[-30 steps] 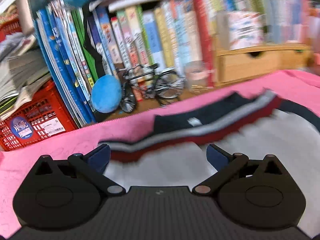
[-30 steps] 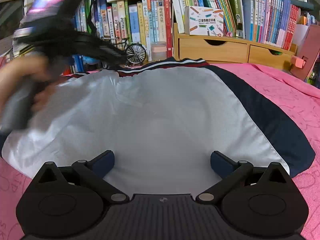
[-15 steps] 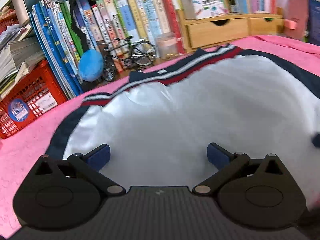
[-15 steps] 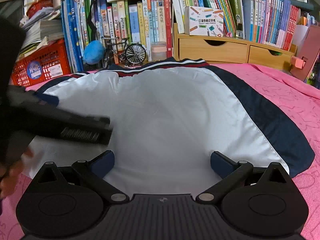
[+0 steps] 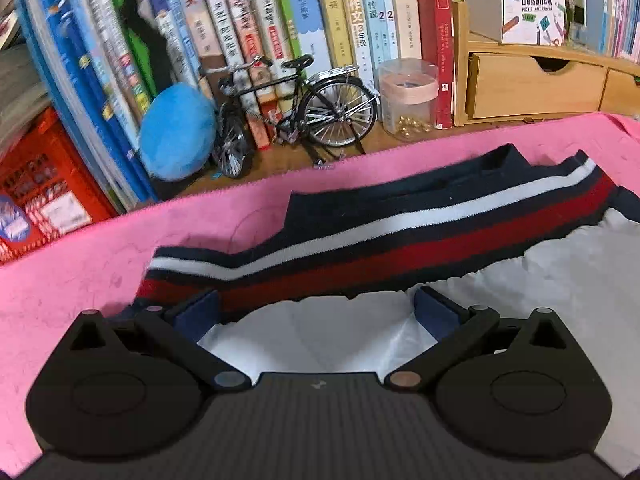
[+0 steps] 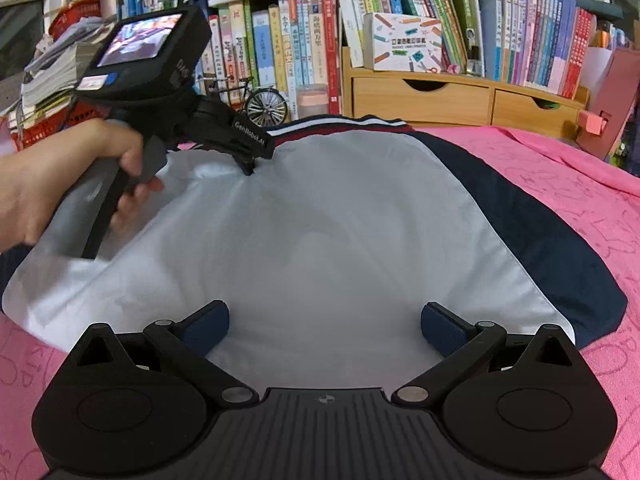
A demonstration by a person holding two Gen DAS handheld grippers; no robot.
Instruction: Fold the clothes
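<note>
- Left wrist view: the left gripper (image 5: 316, 312) is spread wide, clasping nothing. Its tips sit at the far edge of the white cloth of the garment (image 5: 520, 280), with the striped waistband (image 5: 380, 240) of navy, white and red running from 9 o'clock to 2 o'clock just past them. Only this view shows close up the toy bicycle (image 5: 296, 108), the blue plush ball (image 5: 176, 132) at 10 o'clock and the clear jar (image 5: 408, 100) at 1 o'clock, all in front of a row of books (image 5: 280, 20).
- Against half a second ago, this camera has moved forward: the waistband now lies right at the tips, where before a broad stretch of white cloth lay between.
- Right wrist view: the right gripper (image 6: 324, 328) is also spread apart and empty, low over the near hem. Only here does the whole garment (image 6: 320, 220) show, lying flat on the pink blanket (image 6: 560, 168), navy side panel at 3 o'clock. The person's left hand (image 6: 60, 176) grips the other tool's handle at 9 o'clock, its nose touching the cloth near the waistband at 11 o'clock.
- Half a second ago that tool crossed low at 9 o'clock; now it stands farther away.
</note>
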